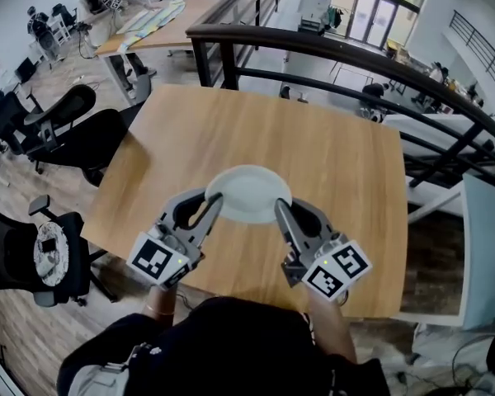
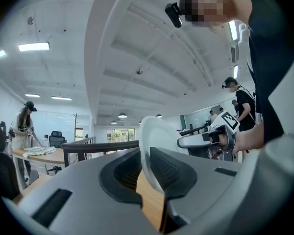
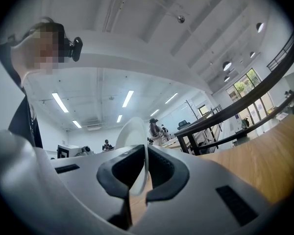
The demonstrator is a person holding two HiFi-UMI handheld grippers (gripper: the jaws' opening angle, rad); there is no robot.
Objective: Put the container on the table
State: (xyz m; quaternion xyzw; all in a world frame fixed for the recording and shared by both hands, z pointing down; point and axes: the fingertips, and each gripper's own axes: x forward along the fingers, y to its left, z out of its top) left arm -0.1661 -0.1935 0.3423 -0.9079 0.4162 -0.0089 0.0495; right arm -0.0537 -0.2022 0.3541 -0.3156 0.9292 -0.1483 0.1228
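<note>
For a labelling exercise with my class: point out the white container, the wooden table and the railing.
white container [image 1: 247, 193], head view, its middle
wooden table [image 1: 338, 151], head view, bare top
railing [image 1: 297, 44], head view, dark top rail

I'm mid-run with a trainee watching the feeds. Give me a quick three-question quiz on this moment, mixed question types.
1. True or false: the left gripper and the right gripper each have their jaws shut on the rim of the white container.
2. Where is the white container? A) on an office chair. B) over the wooden table, gripped on opposite sides. C) on the floor beside the table.
3. Fill in: just beyond the table's far edge runs a dark curved ____.

Key: 1 true; 2 B; 3 railing.
</note>
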